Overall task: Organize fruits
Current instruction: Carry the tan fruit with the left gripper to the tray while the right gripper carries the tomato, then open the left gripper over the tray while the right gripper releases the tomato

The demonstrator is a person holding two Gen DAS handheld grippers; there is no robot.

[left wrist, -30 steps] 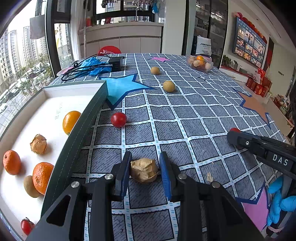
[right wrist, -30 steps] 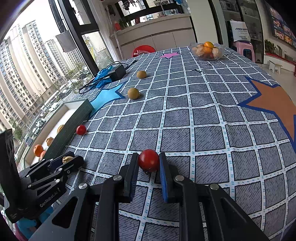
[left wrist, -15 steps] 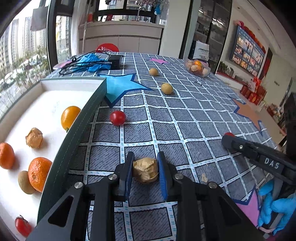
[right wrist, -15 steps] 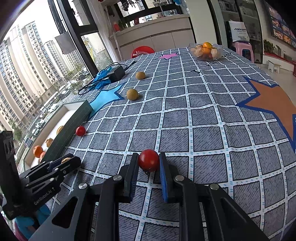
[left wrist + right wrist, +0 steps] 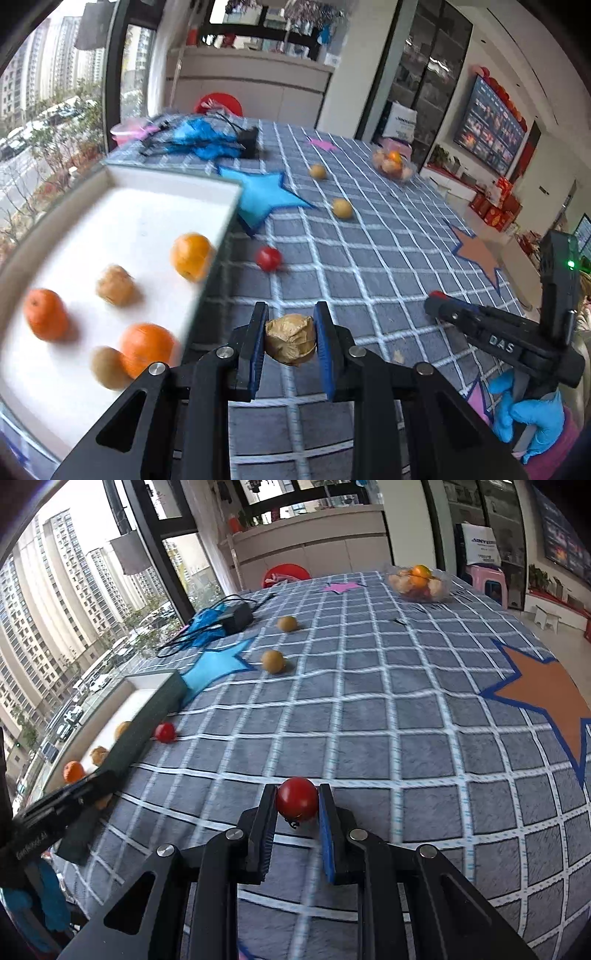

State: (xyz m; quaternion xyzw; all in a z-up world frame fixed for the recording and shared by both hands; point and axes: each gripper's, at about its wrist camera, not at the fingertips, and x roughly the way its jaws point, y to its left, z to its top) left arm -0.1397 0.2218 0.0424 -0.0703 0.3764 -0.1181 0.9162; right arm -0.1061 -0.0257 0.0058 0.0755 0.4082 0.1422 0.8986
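Observation:
My left gripper (image 5: 290, 339) is shut on a brown wrinkled fruit (image 5: 290, 339) and holds it above the checked tablecloth, right of the white tray (image 5: 122, 218). The tray holds several oranges (image 5: 190, 255) and brown fruits (image 5: 115, 285). My right gripper (image 5: 297, 805) is shut on a red tomato (image 5: 297, 799), lifted off the cloth. It also shows in the left wrist view (image 5: 437, 300). A loose red tomato (image 5: 269, 258) lies beside the tray's right wall. Two yellow-brown round fruits (image 5: 342, 208) (image 5: 317, 171) lie farther back.
A clear bowl of fruit (image 5: 392, 167) stands at the far right of the table. A black adapter with cables and blue gloves (image 5: 207, 142) lies at the far left. The table's right edge drops to the floor (image 5: 554, 627).
Both grippers have lifted their fruit off the cloth. The left gripper has risen and moved toward the tray; the view is blurred with motion.

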